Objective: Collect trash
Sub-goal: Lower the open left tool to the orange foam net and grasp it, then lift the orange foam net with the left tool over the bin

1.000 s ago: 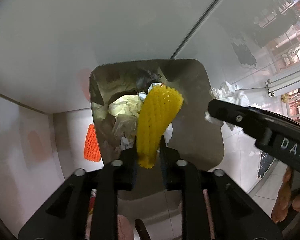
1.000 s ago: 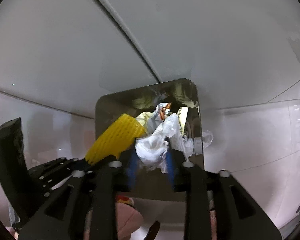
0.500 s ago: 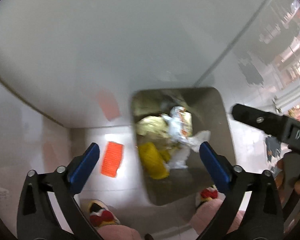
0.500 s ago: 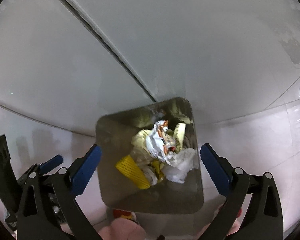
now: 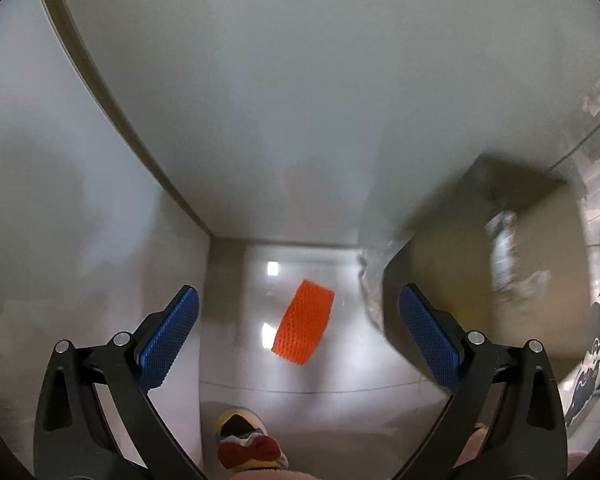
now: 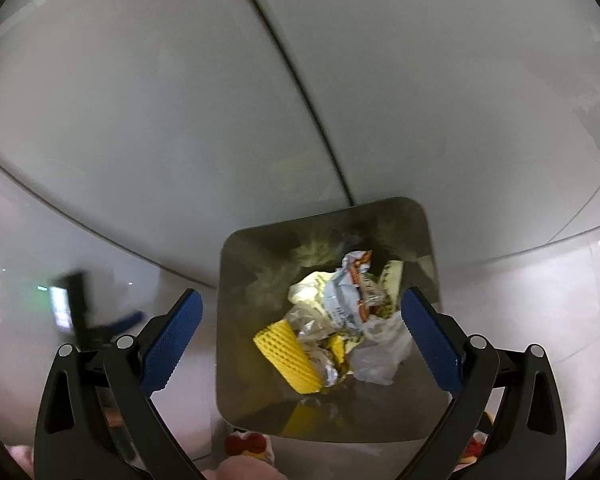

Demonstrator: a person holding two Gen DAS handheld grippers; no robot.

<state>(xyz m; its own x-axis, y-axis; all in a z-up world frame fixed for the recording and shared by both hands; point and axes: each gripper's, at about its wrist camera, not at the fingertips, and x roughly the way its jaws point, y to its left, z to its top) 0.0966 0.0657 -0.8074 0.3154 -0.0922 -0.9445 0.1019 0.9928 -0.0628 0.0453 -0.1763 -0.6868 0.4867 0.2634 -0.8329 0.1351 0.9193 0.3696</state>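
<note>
Both grippers are empty and the bin (image 6: 328, 316) sits right below the right gripper (image 6: 300, 328), jaws spread wide with nothing between them. Inside the bin lie the yellow net (image 6: 288, 354), a clear bag (image 6: 380, 348), a printed wrapper (image 6: 350, 292) and more crumpled scraps. That load looks delivered, so the step in hand is the next pickup.

The left gripper (image 5: 298, 334) hangs over the floor (image 5: 340, 376) with its jaws fully apart, and the orange net (image 5: 304, 327) lies flat on the tile between the blue pads (image 5: 168, 336), not touched. The bin shows blurred at the right of this view, just beside the net.

Next move, I'd judge: drop the left jaws down around the orange net, pinch across its short side, lift, swing right to the bin. The foam mesh is soft and light, so a shallow bite could slip.

Writing: the wrapper carries red print, too small and creased to read; no brand legible anywhere
</note>
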